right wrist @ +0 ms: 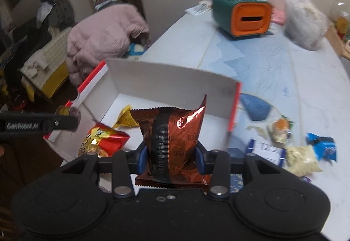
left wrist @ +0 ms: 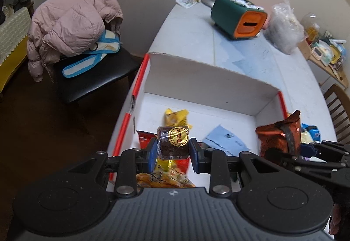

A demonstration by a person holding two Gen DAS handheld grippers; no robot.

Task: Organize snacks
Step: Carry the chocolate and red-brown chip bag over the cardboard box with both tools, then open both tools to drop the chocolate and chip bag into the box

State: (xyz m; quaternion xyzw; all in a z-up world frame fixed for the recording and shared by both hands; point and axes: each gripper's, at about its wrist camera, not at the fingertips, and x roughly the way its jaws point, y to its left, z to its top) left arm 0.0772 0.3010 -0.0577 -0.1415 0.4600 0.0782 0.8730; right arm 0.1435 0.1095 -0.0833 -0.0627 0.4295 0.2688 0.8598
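My left gripper [left wrist: 173,149] is shut on a small dark brown wrapped roll with a gold round label [left wrist: 173,141], held above the near left part of the open white box [left wrist: 196,72]. My right gripper [right wrist: 172,154] is shut on a copper-brown Oreo packet [right wrist: 175,134], held upright over the box's [right wrist: 170,79] near right side; the packet also shows in the left wrist view [left wrist: 277,136]. Inside the box lie a yellow wrapper [left wrist: 176,116], a red-and-yellow snack bag [right wrist: 102,139] and a blue scrap [left wrist: 223,139].
Loose snacks lie on the table right of the box: a pale yellow packet [right wrist: 303,159], a blue wrapper [right wrist: 323,146], an orange-and-green packet [right wrist: 281,127]. A green-and-orange pen holder [right wrist: 242,14], a lamp and a clear plastic bag [right wrist: 305,22] stand behind. A chair with a pink jacket [left wrist: 72,26] is left.
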